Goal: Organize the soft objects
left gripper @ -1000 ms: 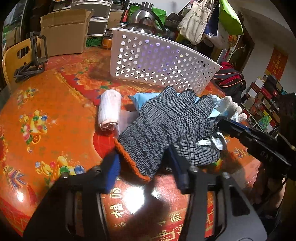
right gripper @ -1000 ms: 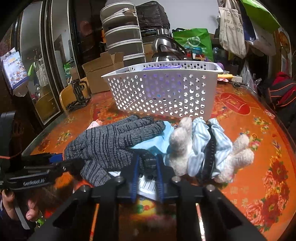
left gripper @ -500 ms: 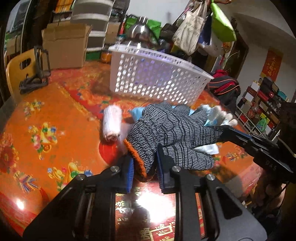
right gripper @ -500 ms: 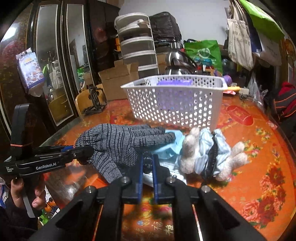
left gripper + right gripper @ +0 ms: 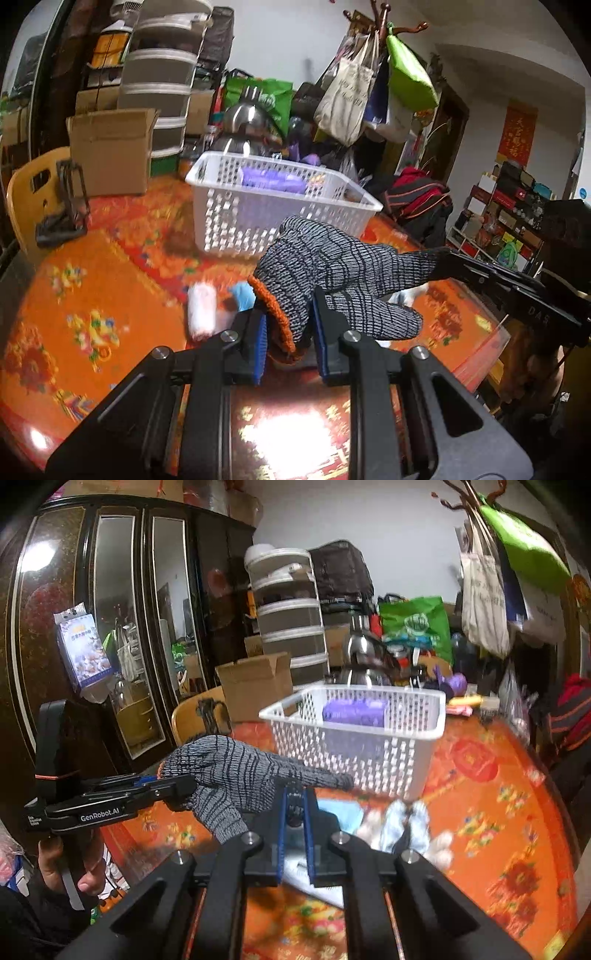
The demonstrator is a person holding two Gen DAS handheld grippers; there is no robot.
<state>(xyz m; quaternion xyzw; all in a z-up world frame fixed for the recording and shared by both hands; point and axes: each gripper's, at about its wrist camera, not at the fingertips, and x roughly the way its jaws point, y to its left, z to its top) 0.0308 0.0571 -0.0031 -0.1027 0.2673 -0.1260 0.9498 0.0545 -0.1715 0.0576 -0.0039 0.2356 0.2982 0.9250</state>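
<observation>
A grey knit glove (image 5: pixel 332 266) with an orange cuff hangs in the air above the table. My left gripper (image 5: pixel 288 328) is shut on its cuff end. My right gripper (image 5: pixel 295 805) is shut on one of its finger tips; the glove (image 5: pixel 236 775) stretches between the two. The white perforated basket (image 5: pixel 229 221) stands behind, with a purple roll (image 5: pixel 354 712) inside. On the table below lie a pink rolled cloth (image 5: pixel 201 310), a blue cloth (image 5: pixel 243 295) and a small plush toy in striped blue clothes (image 5: pixel 402 823).
The round table (image 5: pixel 92 295) has an orange-red patterned cover. A cardboard box (image 5: pixel 110 151) and a black stand (image 5: pixel 62 206) sit at the far left, with a kettle (image 5: pixel 240 118) behind the basket. Bags hang on a rack at the right.
Both grippers have risen, lifting the glove off the pile into the air. The left gripper, open a second ago, has shut on the cuff.
</observation>
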